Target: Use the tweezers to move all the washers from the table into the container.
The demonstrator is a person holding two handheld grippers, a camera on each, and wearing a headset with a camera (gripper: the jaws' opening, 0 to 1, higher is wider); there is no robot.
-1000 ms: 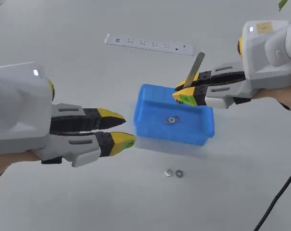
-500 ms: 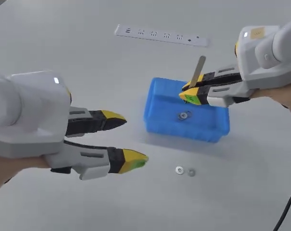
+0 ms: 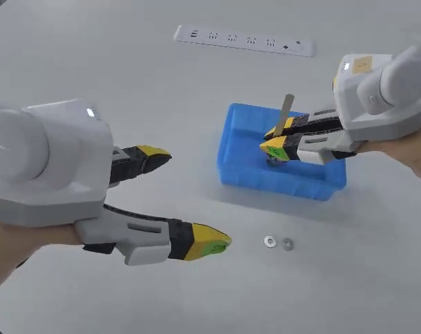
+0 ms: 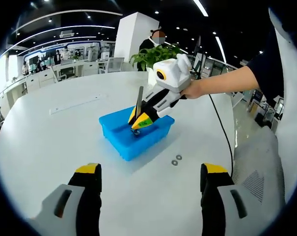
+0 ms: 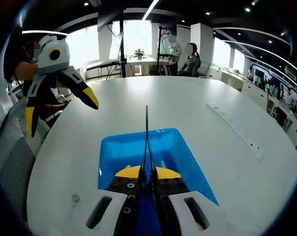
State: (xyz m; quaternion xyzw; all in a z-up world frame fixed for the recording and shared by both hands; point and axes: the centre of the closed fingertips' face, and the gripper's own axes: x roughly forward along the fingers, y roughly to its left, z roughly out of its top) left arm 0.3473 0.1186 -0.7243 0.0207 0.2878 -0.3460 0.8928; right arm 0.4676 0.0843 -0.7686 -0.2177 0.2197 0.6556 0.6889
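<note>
Right gripper [image 3: 274, 141] clenched on tweezers [image 3: 286, 111], which stick up between its jaws, over the blue container [image 3: 245, 174]. Two washers [image 3: 270, 241] lie side by side on desk [image 3: 92, 62], near the container's front wall, apart from both grippers. Left gripper [image 3: 194, 198] spread wide, holding nothing, left of the container.

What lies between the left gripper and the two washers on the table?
Nothing: the head view shows bare table between the left gripper and the washers.
</note>
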